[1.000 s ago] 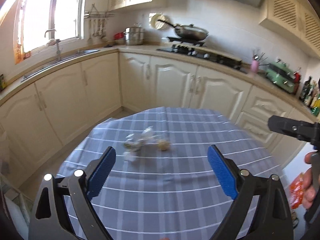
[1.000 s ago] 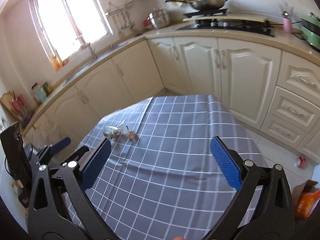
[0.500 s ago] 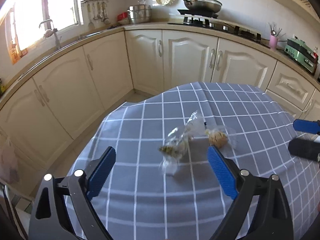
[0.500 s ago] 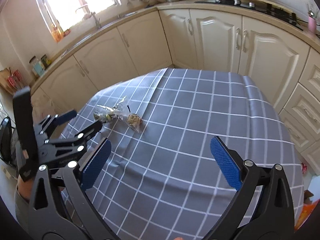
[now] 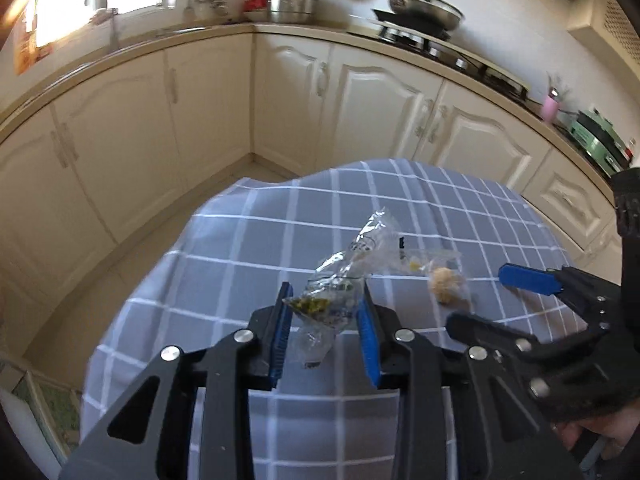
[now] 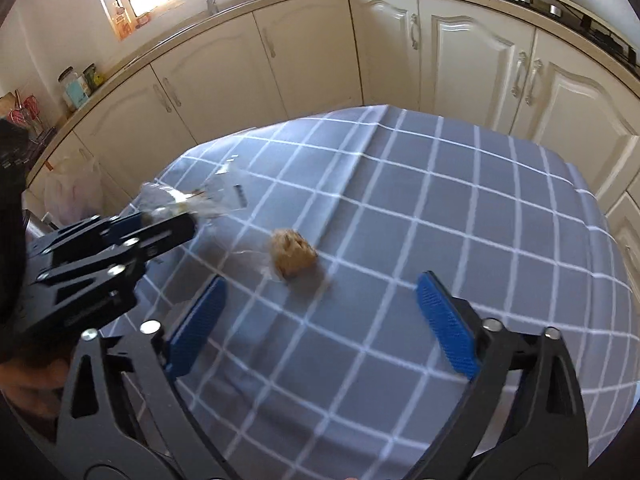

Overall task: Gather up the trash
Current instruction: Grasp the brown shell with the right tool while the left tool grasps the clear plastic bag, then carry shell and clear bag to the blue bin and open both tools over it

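The left gripper has its jaws drawn in close on a clear plastic bag with greenish scraps inside, the blue pads pressing it from both sides; the bag's crinkled top sticks up and away past the fingertips. In the right wrist view the same gripper comes in from the left edge of the tabletop with the bag clamped at its tip, though motion blur softens the plastic there.

The right gripper has its jaws spread wide and holds nothing. Between and just ahead of its blue pads lies a crumpled brownish wad wrapped in thin clear film, resting on the grey checked tablecloth towards the left half of the tabletop. In the left wrist view this wad sits just beside the gripped bag, with the right gripper reaching in from the right edge.

Beyond the tabletop run cream kitchen cabinets under a countertop, with a frying pan on the stove.
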A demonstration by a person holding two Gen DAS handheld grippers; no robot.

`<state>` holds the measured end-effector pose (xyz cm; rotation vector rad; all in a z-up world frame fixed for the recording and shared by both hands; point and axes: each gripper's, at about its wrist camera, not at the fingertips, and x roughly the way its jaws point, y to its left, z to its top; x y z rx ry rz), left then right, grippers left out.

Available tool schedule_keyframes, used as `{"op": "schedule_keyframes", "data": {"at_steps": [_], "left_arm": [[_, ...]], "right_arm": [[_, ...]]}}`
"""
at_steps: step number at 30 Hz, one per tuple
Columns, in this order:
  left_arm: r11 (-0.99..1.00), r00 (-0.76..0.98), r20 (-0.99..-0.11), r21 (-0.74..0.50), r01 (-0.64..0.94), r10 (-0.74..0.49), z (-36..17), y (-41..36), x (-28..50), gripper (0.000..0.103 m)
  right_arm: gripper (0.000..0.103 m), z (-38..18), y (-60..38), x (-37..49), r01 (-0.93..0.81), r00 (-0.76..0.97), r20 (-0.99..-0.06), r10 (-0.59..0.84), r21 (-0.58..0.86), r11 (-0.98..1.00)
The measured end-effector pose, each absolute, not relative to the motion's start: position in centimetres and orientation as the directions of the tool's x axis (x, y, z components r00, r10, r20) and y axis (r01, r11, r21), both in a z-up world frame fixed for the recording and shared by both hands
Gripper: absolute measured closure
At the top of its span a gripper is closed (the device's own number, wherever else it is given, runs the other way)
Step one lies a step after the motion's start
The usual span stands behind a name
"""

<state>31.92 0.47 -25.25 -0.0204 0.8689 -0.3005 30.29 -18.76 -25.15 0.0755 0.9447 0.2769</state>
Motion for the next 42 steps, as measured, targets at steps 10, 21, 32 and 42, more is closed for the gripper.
{"op": "schedule_keyframes", "data": {"at_steps": [10, 21, 32, 42], "left_arm": [[0.977, 0.639, -0.739, -0.162, 0.139, -0.214, -23.7, 2.7, 28.8, 0.073], [0.963, 0.678, -0.684, -0.172, 0.209, -0.27, -19.9, -4.8, 21.6, 0.073], [0.901, 0.643, -0.643, -0.191, 0.39, -0.415, -17.1, -17.2, 14.0, 0.073], [0.742, 0.482, -0.652, -0.193, 0.641, -0.586, -16.7, -32.5, 7.7, 0.073]], "right_arm": [[0.076, -24.6, -18.6, 28.8, -0.226, 0.578, -0.767, 0.278, 0.177, 0.958], [0.076, -19.4, -26.7, 19.0, -0.188, 0.667, -0.668, 0.33, 0.277, 0.942], [0.076, -16.1, -42.3, 7.7, 0.003, 0.777, -0.572, 0.265, 0.423, 0.906], [0.076, -18.7, -58.6, -3.4, 0.333, 0.8, -0.6, 0.029, 0.482, 0.811]]}}
